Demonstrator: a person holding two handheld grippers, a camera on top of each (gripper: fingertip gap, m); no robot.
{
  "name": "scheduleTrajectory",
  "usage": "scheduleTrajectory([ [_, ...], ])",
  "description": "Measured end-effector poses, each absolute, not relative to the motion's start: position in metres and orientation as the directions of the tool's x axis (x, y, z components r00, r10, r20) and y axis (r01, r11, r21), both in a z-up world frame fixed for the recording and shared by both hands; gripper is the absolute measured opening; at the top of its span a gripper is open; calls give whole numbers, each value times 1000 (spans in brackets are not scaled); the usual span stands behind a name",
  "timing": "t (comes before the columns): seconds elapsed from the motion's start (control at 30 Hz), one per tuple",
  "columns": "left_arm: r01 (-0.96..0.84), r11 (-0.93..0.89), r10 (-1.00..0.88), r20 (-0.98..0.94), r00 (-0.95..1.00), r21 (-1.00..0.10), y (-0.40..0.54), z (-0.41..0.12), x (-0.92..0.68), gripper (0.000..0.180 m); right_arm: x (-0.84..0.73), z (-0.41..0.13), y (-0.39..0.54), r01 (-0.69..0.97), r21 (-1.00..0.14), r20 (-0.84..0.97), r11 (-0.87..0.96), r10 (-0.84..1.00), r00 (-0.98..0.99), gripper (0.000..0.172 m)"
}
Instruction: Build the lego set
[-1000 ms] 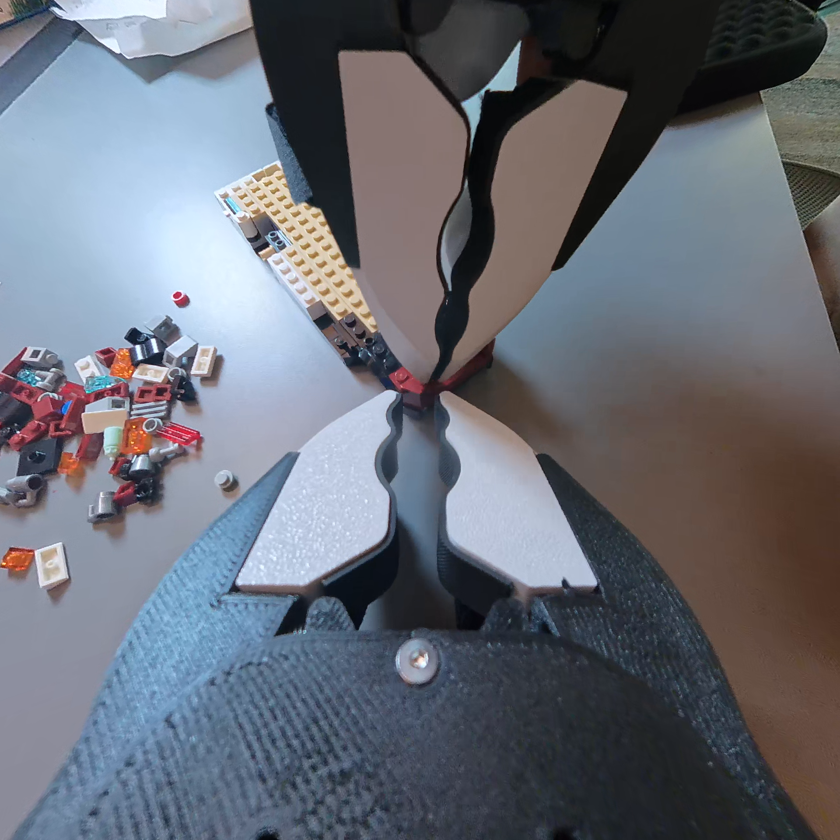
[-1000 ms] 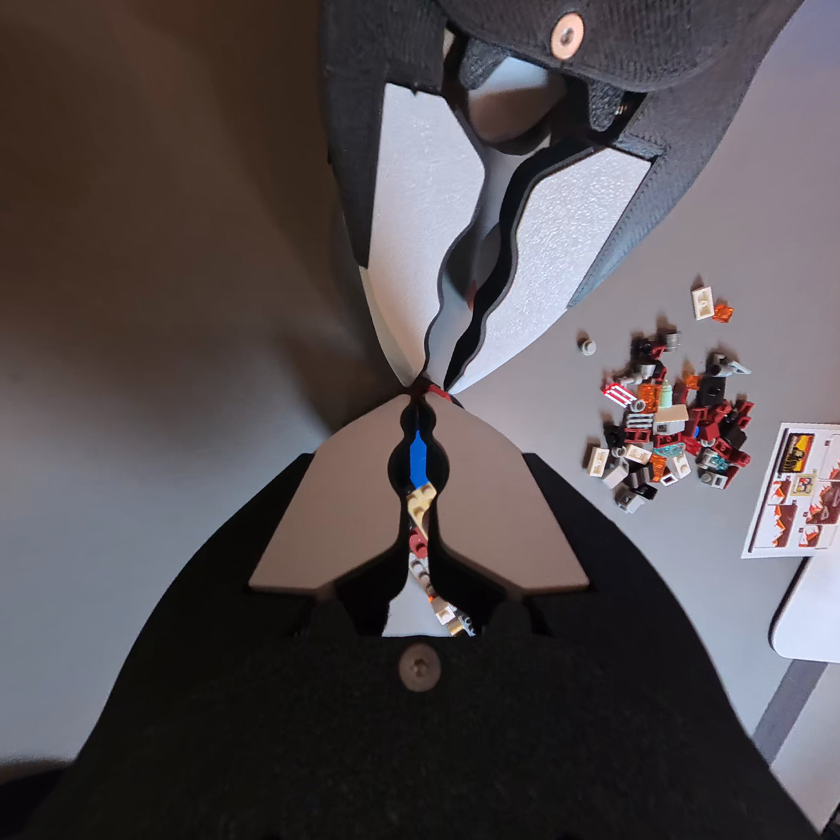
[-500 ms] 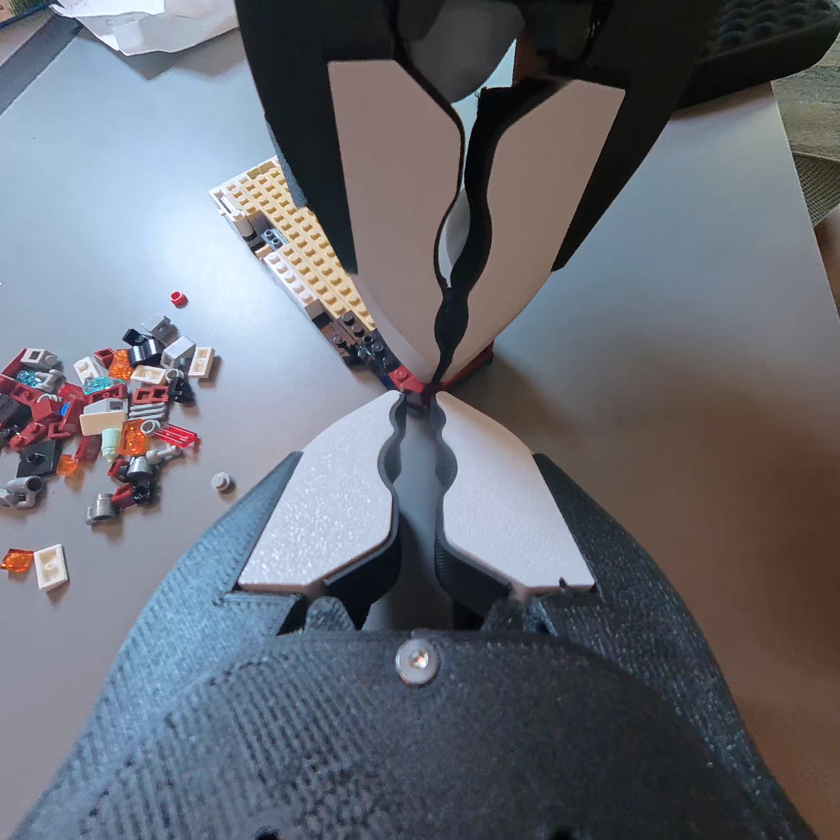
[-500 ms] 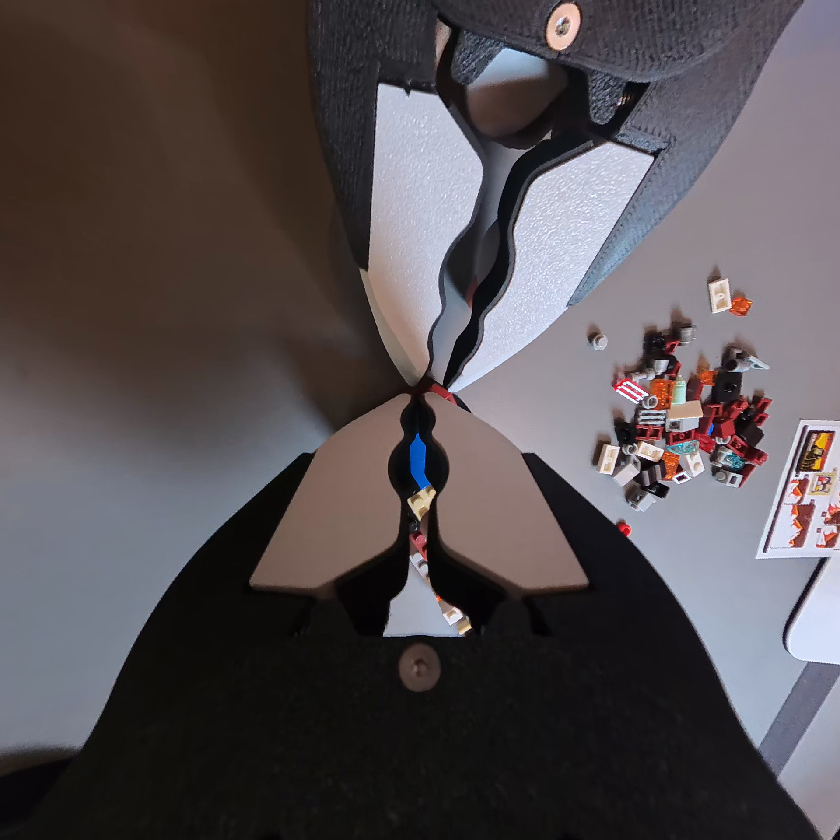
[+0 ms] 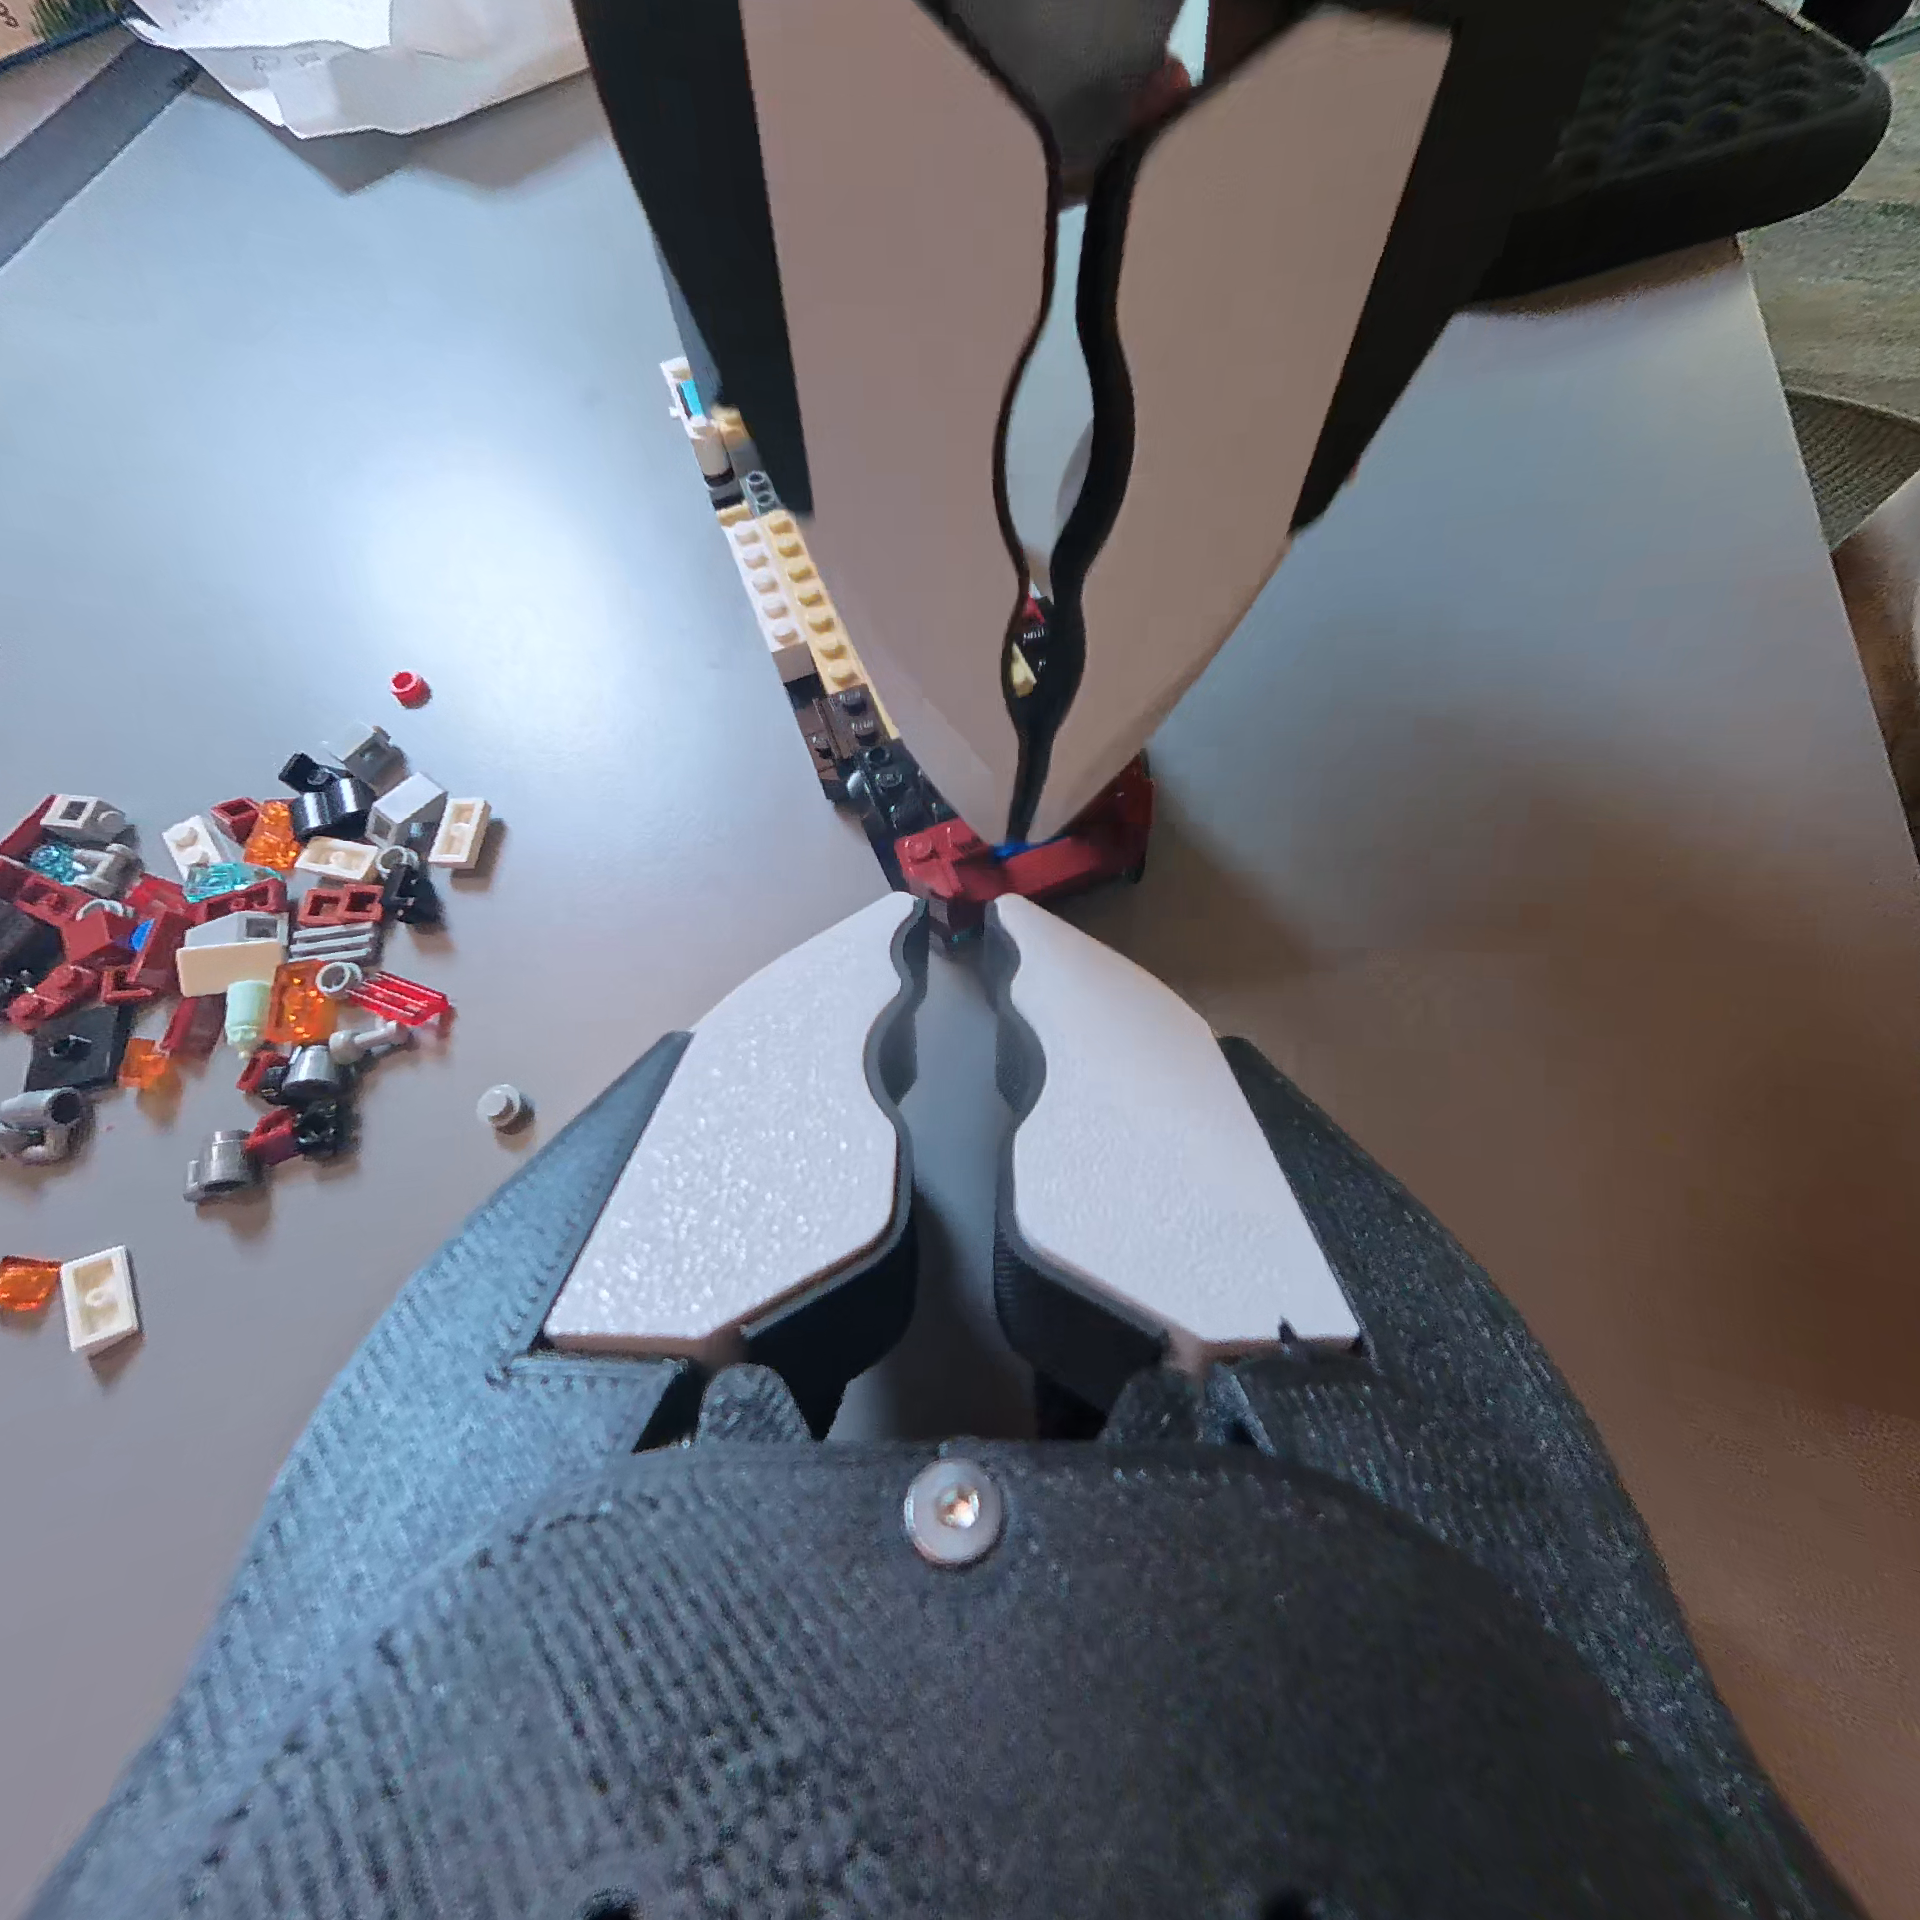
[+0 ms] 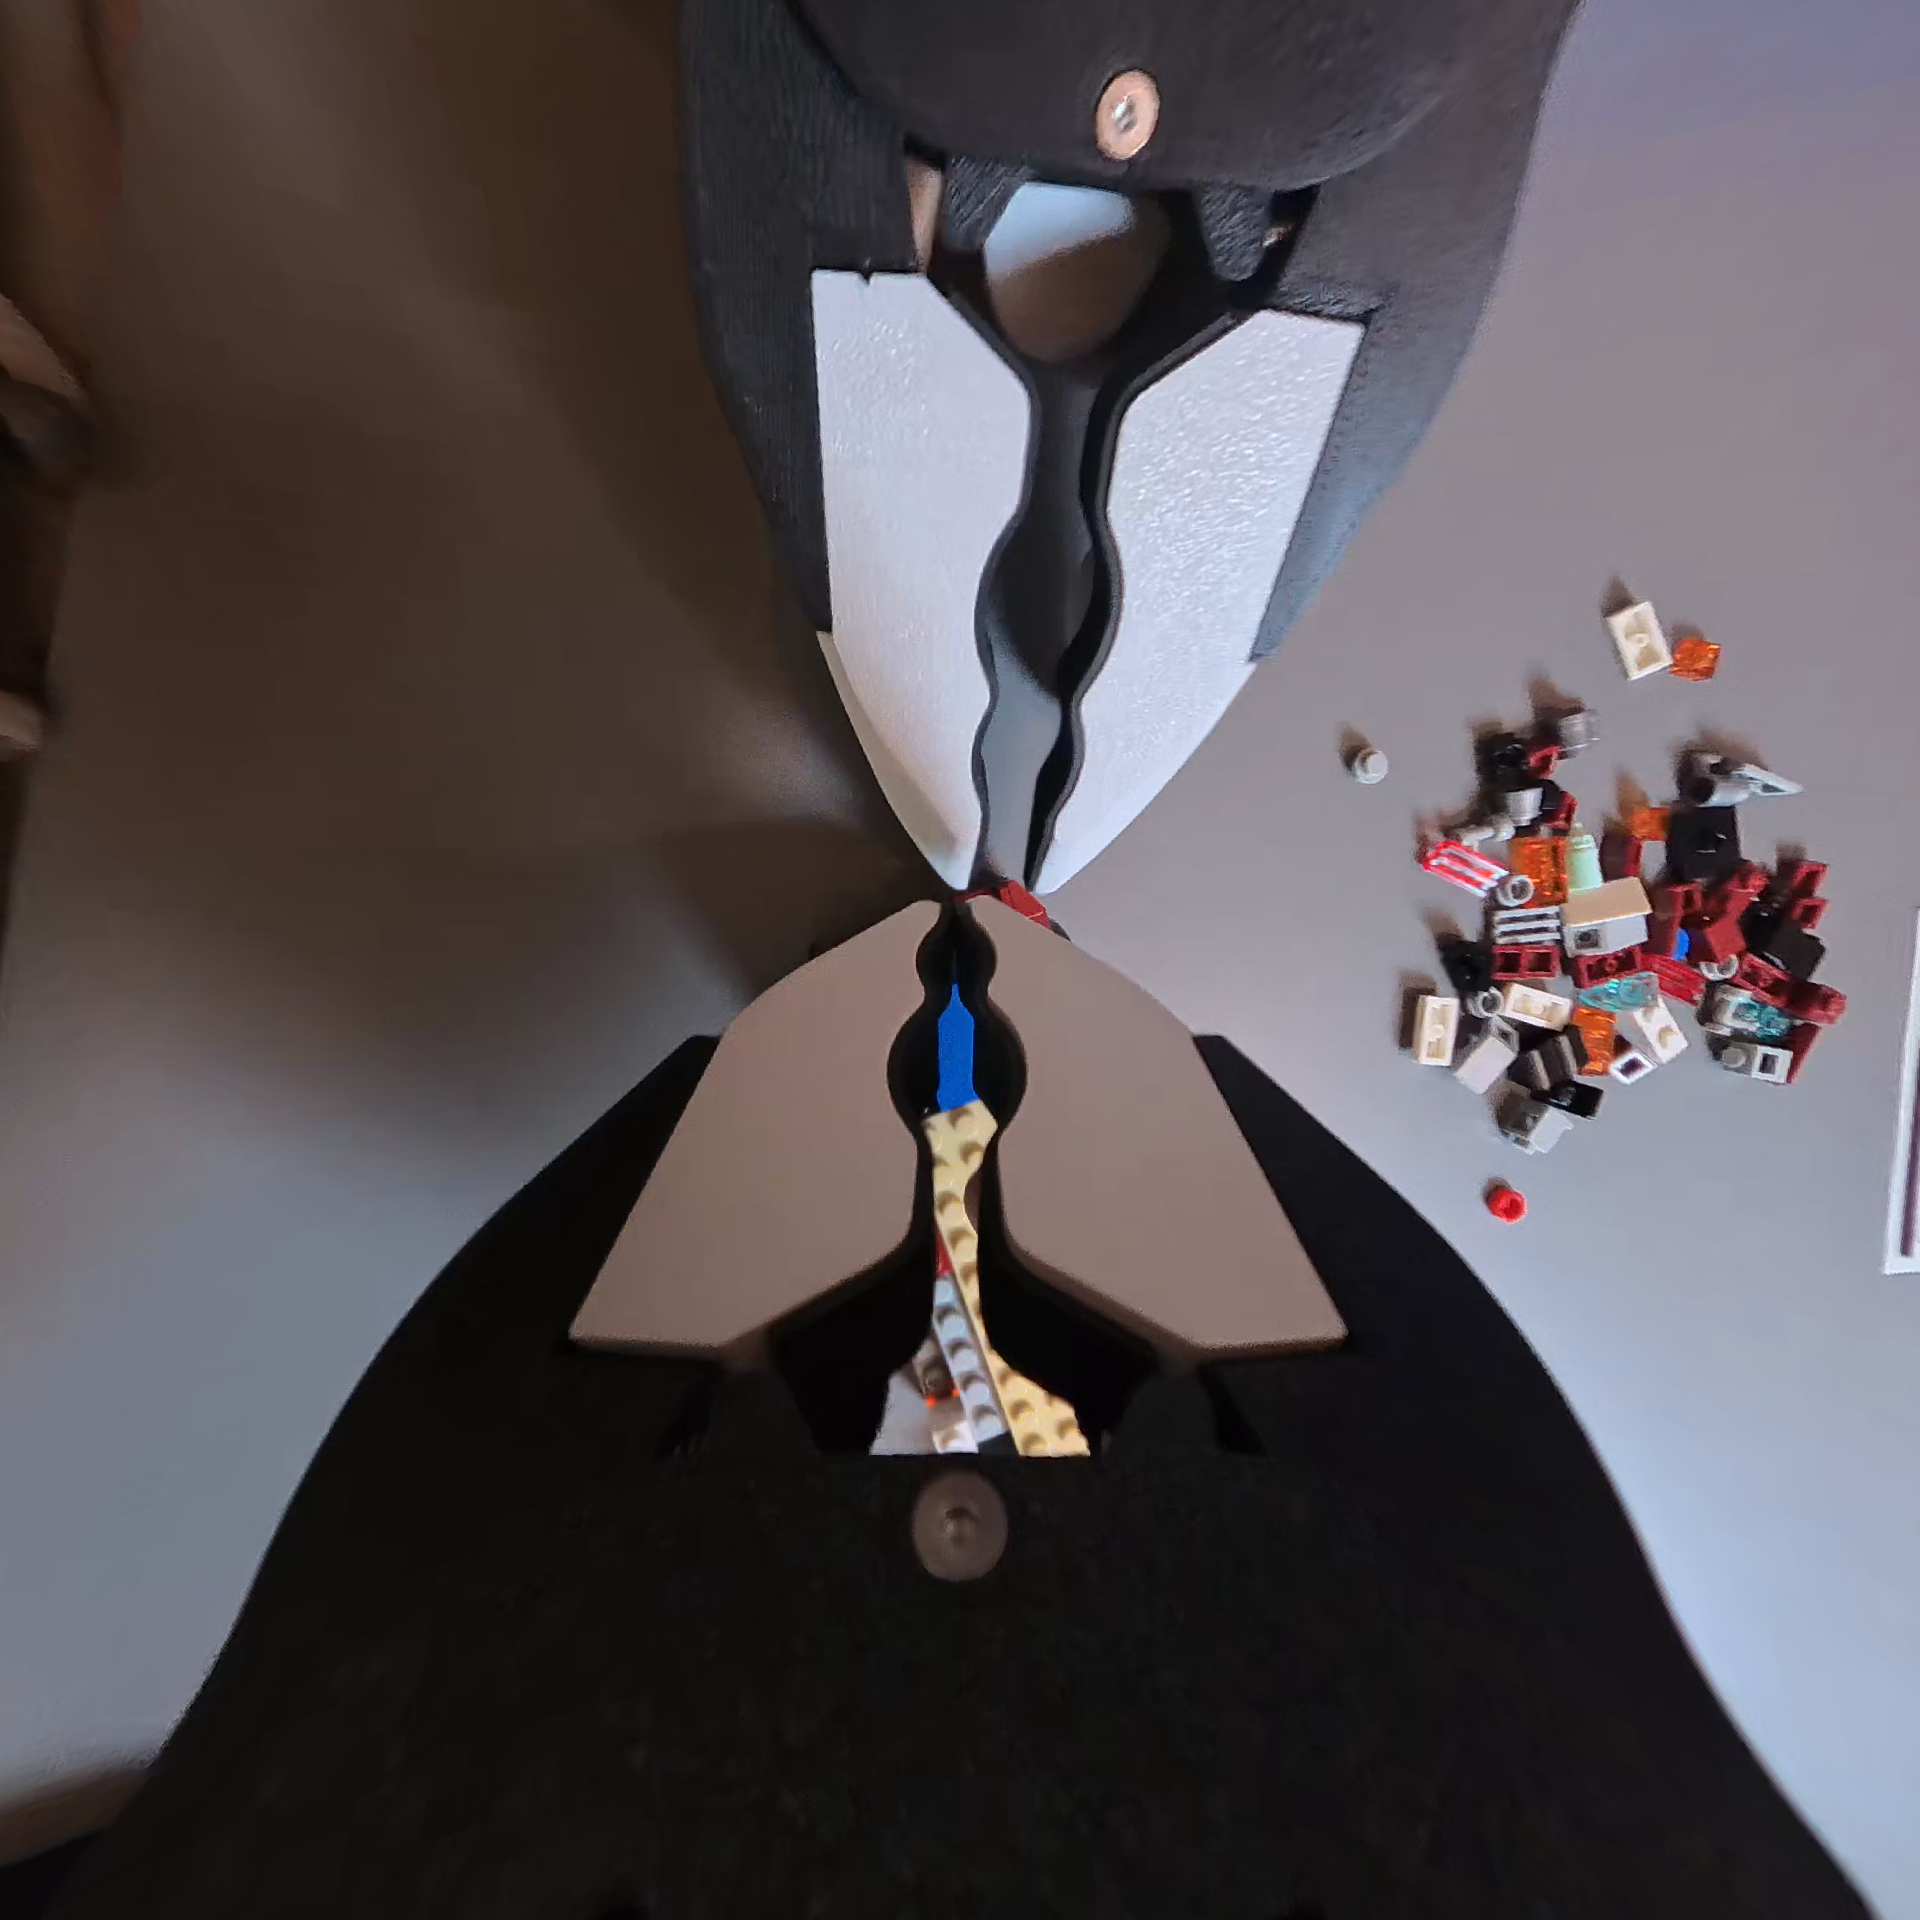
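Two hand-held grippers met tip to tip over a grey matte surface (image 5: 312,436). The left hand-held gripper (image 5: 958,920) had its white textured pads nearly closed on a small dark red piece at the near end of a brick model (image 5: 1023,868). The right hand-held gripper (image 6: 961,914) was clamped on a thin blue plate (image 6: 954,1049) of the same model, pads closed at the tips. The model was a flat assembly of studded tan plates (image 5: 800,592) with white, black and dark red bricks along its edge, resting on the surface.

No containers were seen; a loose pile of small bricks (image 5: 218,935) (dark red, black, white, clear orange) lay well to the left, with a single red round stud (image 5: 410,688) apart from it. Crumpled white paper (image 5: 364,62) lay at the far edge.
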State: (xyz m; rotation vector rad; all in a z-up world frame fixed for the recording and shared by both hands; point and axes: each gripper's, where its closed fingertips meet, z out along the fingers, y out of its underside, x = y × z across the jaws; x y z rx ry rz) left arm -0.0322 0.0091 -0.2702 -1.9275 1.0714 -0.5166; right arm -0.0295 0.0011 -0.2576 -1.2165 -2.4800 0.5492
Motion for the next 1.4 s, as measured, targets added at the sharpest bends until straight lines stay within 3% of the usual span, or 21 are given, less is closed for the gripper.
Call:
scheduleTrajectory([
  [0.03,-478,-278,-836,-36,548,-833,8,-270,-32,11,-29,-250,2,674,-501,107,542,812,-574,0],
  [0.1,-470,-288,-837,-19,547,-834,7,-269,-32,14,-23,-237,10,674,-530,97,516,826,-556,16],
  [0.27,-432,-318,-832,30,554,-844,6,-267,-35,18,9,-253,42,699,-405,153,589,798,-583,56],
  [0.4,-371,-373,-819,114,562,-850,9,-264,-35,18,14,-274,47,679,-324,134,659,743,-656,75],
  [0.53,-302,-458,-789,226,571,-836,7,-263,-33,18,11,-289,46,639,-269,97,721,680,-727,76],
  [0.57,-293,-471,-783,242,573,-832,6,-264,-34,18,9,-289,43,631,-285,86,721,675,-733,68],
  [0.8,-201,-566,-736,380,560,-800,7,-262,-36,20,6,-289,43,626,-350,86,697,690,-719,67],
  [1.13,125,-727,-558,687,466,-675,16,-240,-43,28,-12,-263,52,634,-474,322,611,790,-522,66],
  [1.4,258,-695,-494,707,506,-671,33,-232,-57,26,-22,-257,61,643,-486,451,592,800,-396,66],
])
